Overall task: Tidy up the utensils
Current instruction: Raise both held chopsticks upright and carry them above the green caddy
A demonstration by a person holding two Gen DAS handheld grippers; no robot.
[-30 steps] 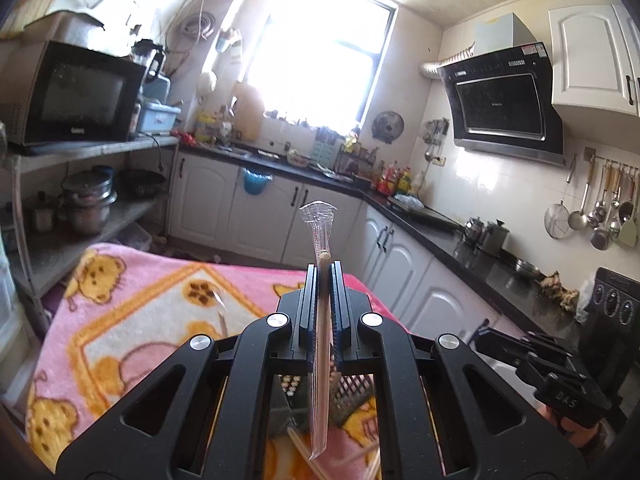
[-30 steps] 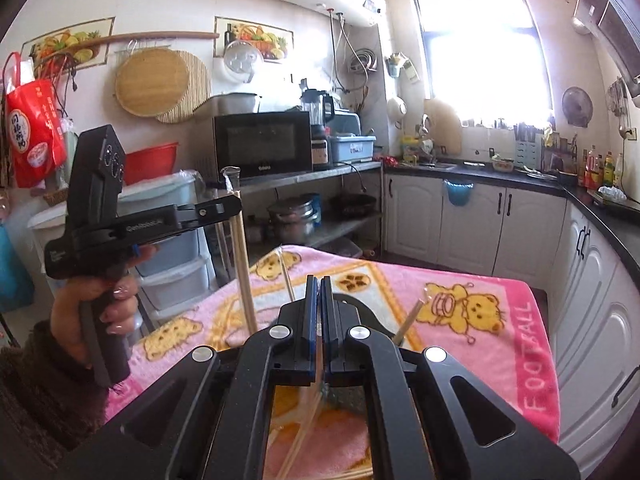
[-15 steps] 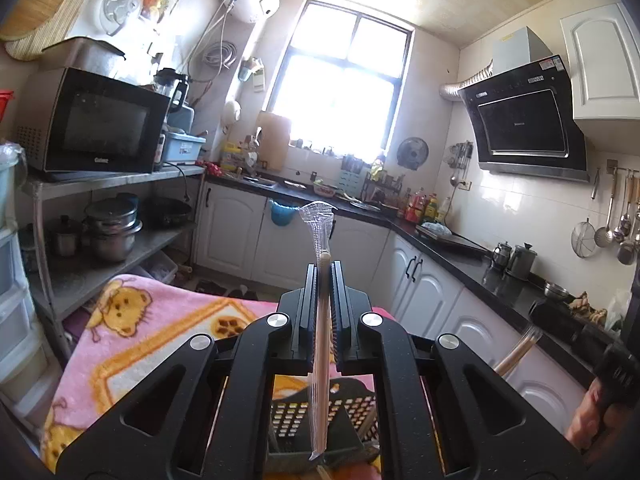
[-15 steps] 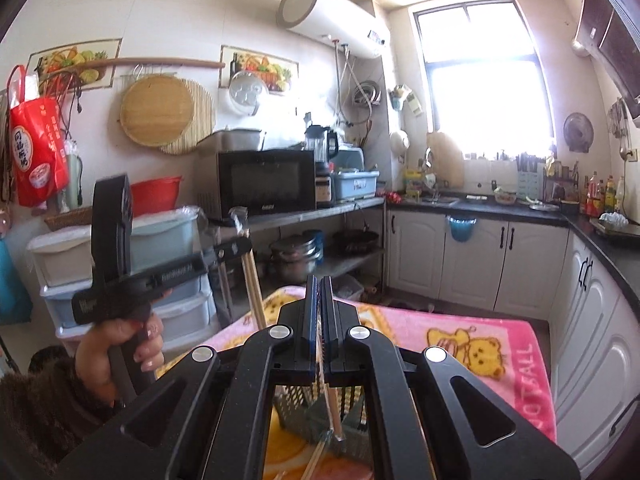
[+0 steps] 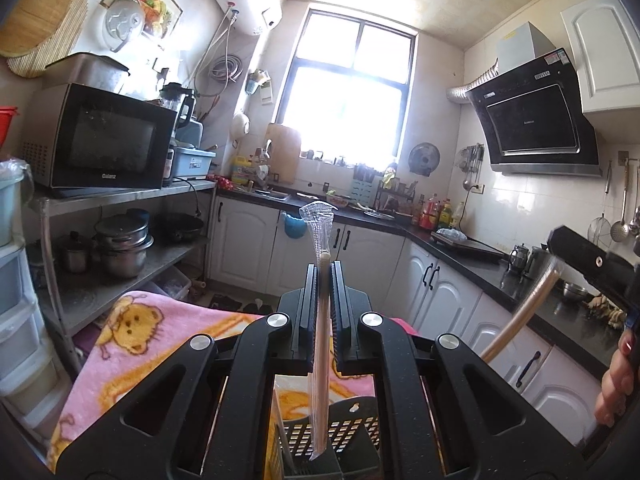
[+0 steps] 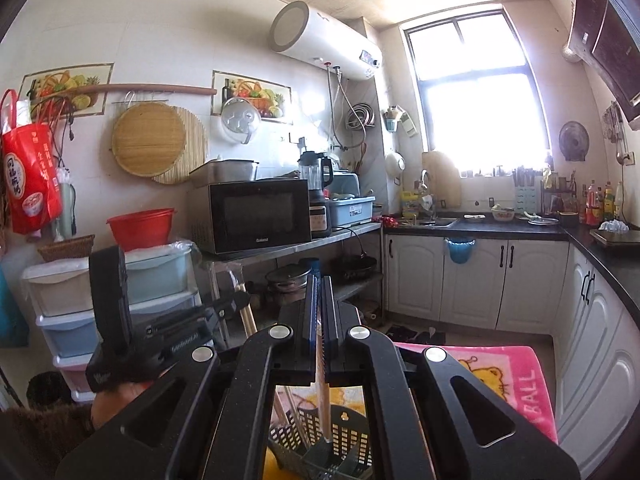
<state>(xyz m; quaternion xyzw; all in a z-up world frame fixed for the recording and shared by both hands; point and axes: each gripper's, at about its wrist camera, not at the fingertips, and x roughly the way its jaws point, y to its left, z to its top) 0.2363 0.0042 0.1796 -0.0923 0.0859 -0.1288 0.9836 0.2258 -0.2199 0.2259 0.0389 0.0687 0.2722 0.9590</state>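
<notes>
My left gripper point(image 5: 322, 276) is shut on a pair of chopsticks in a clear sleeve point(image 5: 320, 360), held upright. Its lower end hangs over the dark perforated utensil basket point(image 5: 352, 428). My right gripper point(image 6: 320, 284) is shut on a second tan pair of chopsticks point(image 6: 323, 400), whose lower end reaches down into the basket point(image 6: 348, 436). In the left wrist view the right gripper point(image 5: 560, 248) shows at the right edge with its slanted chopsticks point(image 5: 520, 312) and a hand. In the right wrist view the left gripper point(image 6: 240, 300) shows at the left, holding its pair.
The basket stands on a pink bear-print blanket point(image 5: 132, 344) point(image 6: 500, 376). A steel shelf with a microwave point(image 6: 260, 220) and pots point(image 5: 120, 244) is to the left. White cabinets under a black counter point(image 5: 460, 248) run along the back and right.
Both grippers have risen and tipped up with their chopsticks still held. The basket has come into view right under them, and less of the blanket shows.
</notes>
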